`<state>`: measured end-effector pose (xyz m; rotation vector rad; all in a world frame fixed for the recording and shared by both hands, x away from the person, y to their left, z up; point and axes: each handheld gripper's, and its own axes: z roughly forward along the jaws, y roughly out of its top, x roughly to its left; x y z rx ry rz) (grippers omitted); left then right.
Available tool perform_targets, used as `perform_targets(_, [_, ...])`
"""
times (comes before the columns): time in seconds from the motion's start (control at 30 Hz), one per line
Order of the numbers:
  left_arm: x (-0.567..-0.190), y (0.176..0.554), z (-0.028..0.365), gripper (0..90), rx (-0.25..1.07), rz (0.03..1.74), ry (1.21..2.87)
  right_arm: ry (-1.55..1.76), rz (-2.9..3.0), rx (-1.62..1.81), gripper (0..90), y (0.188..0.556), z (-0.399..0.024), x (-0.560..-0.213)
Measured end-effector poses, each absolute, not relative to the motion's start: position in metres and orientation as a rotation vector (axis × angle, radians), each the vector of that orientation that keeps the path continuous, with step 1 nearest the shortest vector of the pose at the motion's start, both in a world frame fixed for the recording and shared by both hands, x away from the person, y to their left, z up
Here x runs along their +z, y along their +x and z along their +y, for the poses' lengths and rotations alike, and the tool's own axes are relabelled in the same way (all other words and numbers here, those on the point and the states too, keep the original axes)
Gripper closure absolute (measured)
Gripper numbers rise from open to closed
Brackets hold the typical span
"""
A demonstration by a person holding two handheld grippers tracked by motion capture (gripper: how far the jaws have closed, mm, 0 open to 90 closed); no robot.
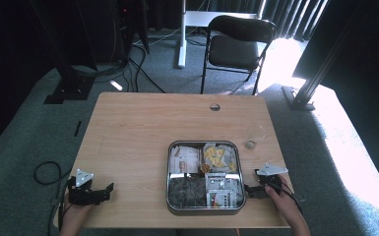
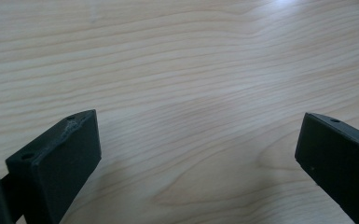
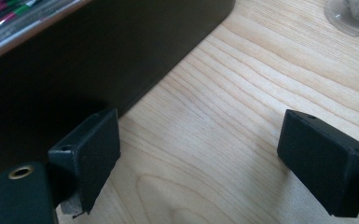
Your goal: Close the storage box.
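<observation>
Metal tray (image 1: pixel 169 173) sits on the wooden table (image 1: pixel 138 128), right of centre and toward the near edge. It is close to square with rounded corners; its sides run parallel to the table edges, with a slightly longer axis running near to far. It lies flat with its open face up. Inside are packets: white ones at far left, yellow ones at far right, dark ones at near left, and white printed ones at near right.

Right gripper (image 1: pixel 254 190) rests on the table just beside the tray's near-right corner and points left at it. Its jaws are spread wide with nothing between them. In the right gripper view (image 3: pixel 200 154) the tray's dark outer wall (image 3: pixel 98 60) stands just beyond the left jaw; whether they touch cannot be told. The right hand (image 1: pixel 286 204) holds it from the near side.

Left gripper (image 1: pixel 109 188) is at the near-left corner of the table, well apart from the tray, pointing right. Its jaws are spread, with bare wood between them in the left gripper view (image 2: pixel 198 140).

A small clear cup (image 1: pixel 252 141) stands just right of the tray's far-right corner, far of the right gripper. The table's cable hole (image 1: pixel 215 106) lies near the far edge. A black folding chair (image 1: pixel 238 44) stands beyond the table.
</observation>
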<state>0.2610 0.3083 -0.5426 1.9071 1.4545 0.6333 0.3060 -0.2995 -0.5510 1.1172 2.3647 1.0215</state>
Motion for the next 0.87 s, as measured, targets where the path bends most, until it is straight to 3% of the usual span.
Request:
perform_targets(0.4, [-0.5456, 0.2642, 0.3127, 0.5, 0.698, 1.633, 1.849, 1.117, 2.365, 1.022, 12.5, 0.3060, -0.2995, -0.5510])
perform_targets(0.87, [-0.5454, 0.2654, 0.3140, 0.5, 0.701, 1.625, 1.845, 1.117, 2.365, 1.021, 12.5, 0.3060, -0.2995, -0.5510])
